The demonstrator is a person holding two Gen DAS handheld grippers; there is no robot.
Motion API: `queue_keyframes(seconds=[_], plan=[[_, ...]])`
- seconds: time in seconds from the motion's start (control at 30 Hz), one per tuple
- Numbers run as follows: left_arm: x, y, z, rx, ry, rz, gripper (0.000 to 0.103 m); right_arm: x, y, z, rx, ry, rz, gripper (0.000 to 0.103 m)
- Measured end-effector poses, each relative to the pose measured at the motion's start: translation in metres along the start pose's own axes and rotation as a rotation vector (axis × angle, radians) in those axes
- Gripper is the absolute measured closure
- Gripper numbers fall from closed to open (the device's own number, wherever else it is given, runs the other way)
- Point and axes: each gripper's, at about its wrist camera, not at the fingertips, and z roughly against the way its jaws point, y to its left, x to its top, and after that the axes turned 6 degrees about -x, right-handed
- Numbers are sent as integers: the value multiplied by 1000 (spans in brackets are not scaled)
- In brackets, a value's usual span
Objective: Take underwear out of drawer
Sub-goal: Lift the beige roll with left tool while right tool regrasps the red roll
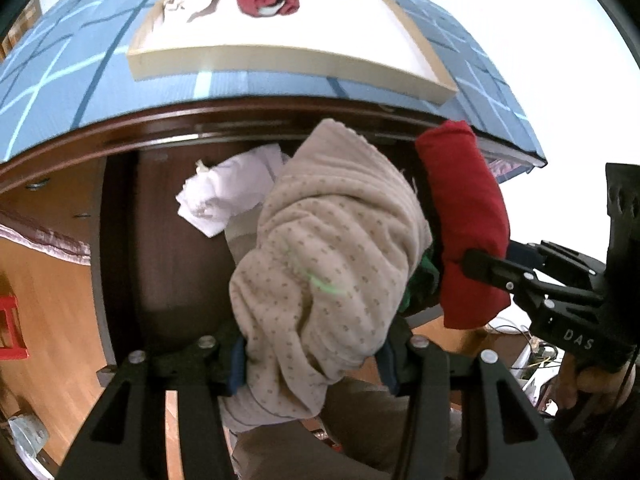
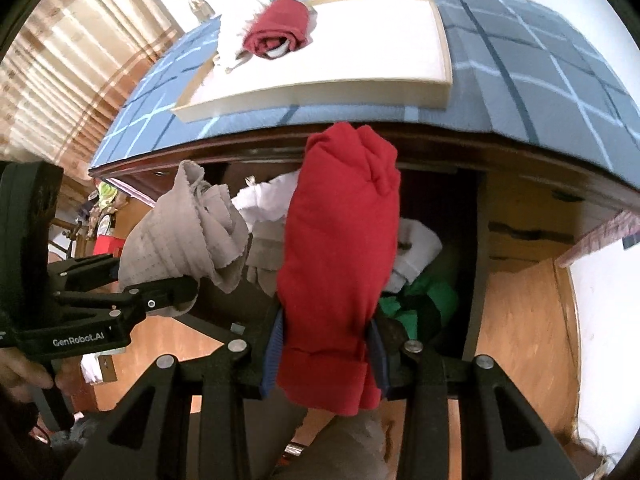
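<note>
1. Gripping a beige dotted knit underwear (image 1: 324, 248), the left gripper (image 1: 316, 364) has its fingers clenched on it above the open dark wooden drawer (image 1: 168, 240).
2. Right gripper (image 2: 326, 354) fingers clench a red rolled cotton underwear (image 2: 340, 256) just beside.

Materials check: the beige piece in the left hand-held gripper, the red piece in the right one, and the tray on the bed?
Beige piece: looks like soft knit cotton, matte; dotted texture and ribbing show.
Red piece: smooth jersey-like fabric, matte, no visible pattern; fibre unclear.
Tray: pale rigid frame with a white base, possibly wood or board; finish flat, hard to tell.
</note>
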Motion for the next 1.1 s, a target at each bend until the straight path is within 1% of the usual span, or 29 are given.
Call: queue_keyframes(seconds=[0.2,0.33,0.43,0.53,0.6,0.7,0.8,0.9,0.93,1.0,1.03,1.07,1.1], plan=[[5,-10,12,25,-44,-19,53,2,1,16,-3,-56,37,63],[9,-13,19,29,-65,-26,53,5,-1,21,-3,-68,28,63],[13,-16,24,33,-76,-38,53,7,0,25,6,-83,25,70],[16,-15,26,45,-83,-56,53,10,4,27,-10,-93,50,70],[17,-11,25,55,-78,-55,53,10,1,22,-20,-84,39,70],[16,-3,22,55,-67,-34,53,8,-18,12,19,-44,-49,70],[14,8,18,55,-55,-6,53,2,-37,-3,52,14,-146,70],[11,19,17,63,-46,22,53,-2,-46,-21,113,70,-212,69],[10,21,17,66,-44,27,53,-1,-45,-30,141,97,-236,68],[9,27,17,69,-39,37,53,1,-41,-43,166,120,-257,56],[8,29,18,70,-36,42,53,4,-38,-55,181,141,-288,42],[7,31,18,72,-32,43,53,6,-36,-64,195,161,-320,34],[6,32,18,73,-29,43,53,6,-35,-74,214,185,-356,34]])
